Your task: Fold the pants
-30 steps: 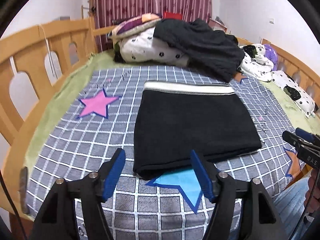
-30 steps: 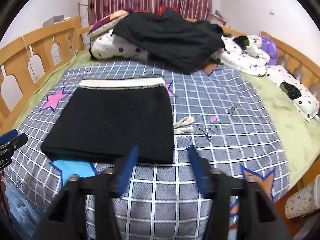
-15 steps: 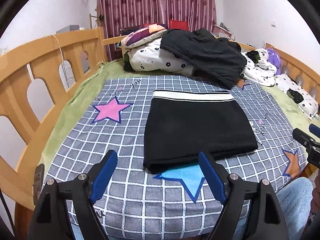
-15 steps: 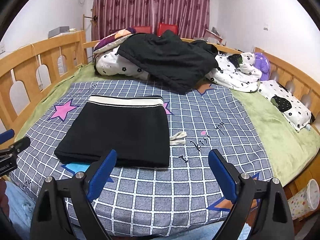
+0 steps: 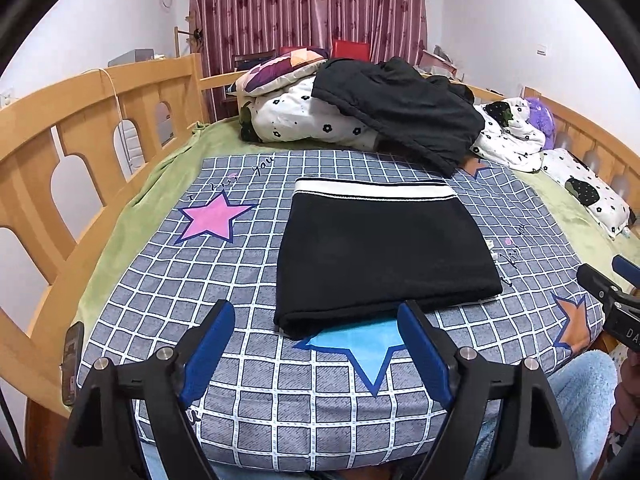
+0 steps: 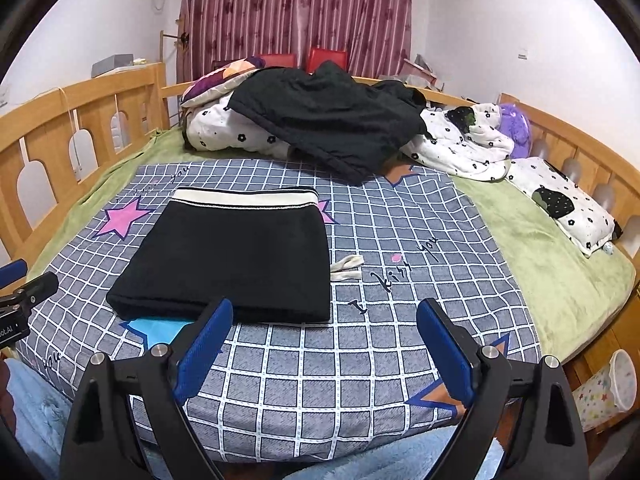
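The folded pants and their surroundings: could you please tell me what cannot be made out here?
- Folded pants: inner layers and legs hidden by the top layer, both views.
- Blue star: upper part covered by the pants, left wrist view.
- Phone: screen too small to read.
- Paper cup: contents hidden.

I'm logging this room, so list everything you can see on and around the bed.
pants: one, black with a white waistband, folded flat on the checked sheet
sheet: one, grey checked with stars, over the bed
blanket: one, green, under the sheet
jacket: one, black, heaped on the bedding
bedding: white, flowered, far end
rail: wooden, around the bed
curtain: dark red, behind
left tongs: blue pads, open, empty
right tongs: blue pads, open, empty
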